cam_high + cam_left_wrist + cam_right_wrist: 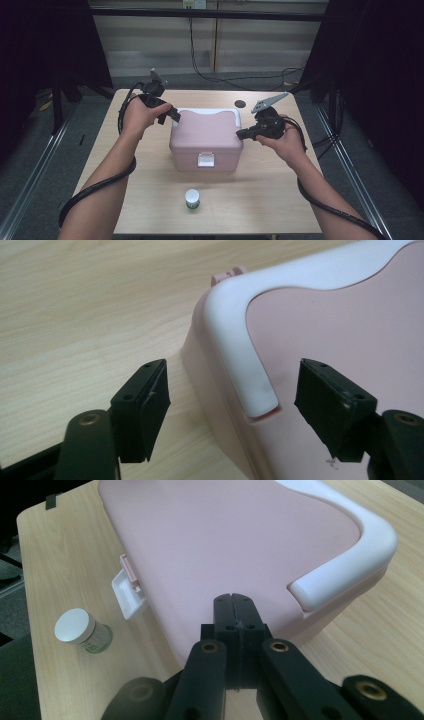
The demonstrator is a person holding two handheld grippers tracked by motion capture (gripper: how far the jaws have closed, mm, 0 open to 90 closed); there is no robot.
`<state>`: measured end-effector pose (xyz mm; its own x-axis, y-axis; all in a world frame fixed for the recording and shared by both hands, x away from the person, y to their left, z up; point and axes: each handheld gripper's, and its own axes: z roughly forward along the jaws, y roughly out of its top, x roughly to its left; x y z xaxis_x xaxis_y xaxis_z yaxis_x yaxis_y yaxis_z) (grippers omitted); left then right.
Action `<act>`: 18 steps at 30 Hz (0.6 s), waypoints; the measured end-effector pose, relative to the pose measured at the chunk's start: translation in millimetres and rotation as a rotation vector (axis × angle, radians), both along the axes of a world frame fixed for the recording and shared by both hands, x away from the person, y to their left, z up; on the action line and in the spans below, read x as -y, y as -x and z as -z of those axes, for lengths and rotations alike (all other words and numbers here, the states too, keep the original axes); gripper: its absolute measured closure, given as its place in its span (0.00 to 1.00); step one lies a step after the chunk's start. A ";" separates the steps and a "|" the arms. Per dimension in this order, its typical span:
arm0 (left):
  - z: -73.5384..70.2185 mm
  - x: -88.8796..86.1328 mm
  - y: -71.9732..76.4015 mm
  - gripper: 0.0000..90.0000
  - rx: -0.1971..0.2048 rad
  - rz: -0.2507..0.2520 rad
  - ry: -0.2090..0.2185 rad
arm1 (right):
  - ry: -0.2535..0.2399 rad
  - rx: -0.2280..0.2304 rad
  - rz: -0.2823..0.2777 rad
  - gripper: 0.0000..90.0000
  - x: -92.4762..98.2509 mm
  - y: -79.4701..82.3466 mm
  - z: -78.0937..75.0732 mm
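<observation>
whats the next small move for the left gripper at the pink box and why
Probably close the left gripper on the white handle of the pink box. Its jaws stand open on either side of the handle's end without pressing it, so a grip looks like the next step. The right gripper is shut, empty, over the lid.

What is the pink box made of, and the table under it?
The pink box looks like smooth matte plastic, with rounded moulded corners and a glossier white handle. The table shows pale wood grain, though it may be a printed laminate.
</observation>
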<state>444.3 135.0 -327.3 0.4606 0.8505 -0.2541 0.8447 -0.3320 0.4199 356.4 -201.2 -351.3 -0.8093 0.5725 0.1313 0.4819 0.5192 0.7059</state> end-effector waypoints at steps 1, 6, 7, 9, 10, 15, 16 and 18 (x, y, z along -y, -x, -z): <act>-0.2 0.3 -0.4 0.32 0.004 0.001 -0.002 | 0.001 -0.001 -0.002 1.00 -0.5 0.1 -0.2; -0.2 3.8 -2.1 0.32 0.005 -0.001 0.019 | -0.006 -0.014 -0.008 1.00 0.2 -2.1 -0.1; 0.0 3.8 -2.6 0.32 0.004 0.005 0.020 | -0.003 -0.015 -0.005 1.00 0.0 -1.7 -0.3; 1.0 5.5 -3.6 0.32 0.013 -0.001 0.022 | 0.001 -0.002 -0.011 1.00 -0.4 -1.2 -0.2; 1.5 5.9 -4.4 0.32 0.014 0.003 0.026 | 0.000 -0.001 -0.011 1.00 -0.3 -0.8 -0.1; 3.8 9.0 -7.4 0.32 0.010 0.010 0.023 | -0.018 -0.008 -0.004 1.00 1.5 -0.7 1.2; 4.3 10.2 -7.8 0.32 0.015 0.006 0.027 | -0.019 -0.010 -0.002 1.00 1.5 -0.8 1.2; 5.1 11.2 -8.4 0.32 0.013 0.007 0.024 | -0.016 -0.007 -0.006 1.00 1.3 -1.4 1.1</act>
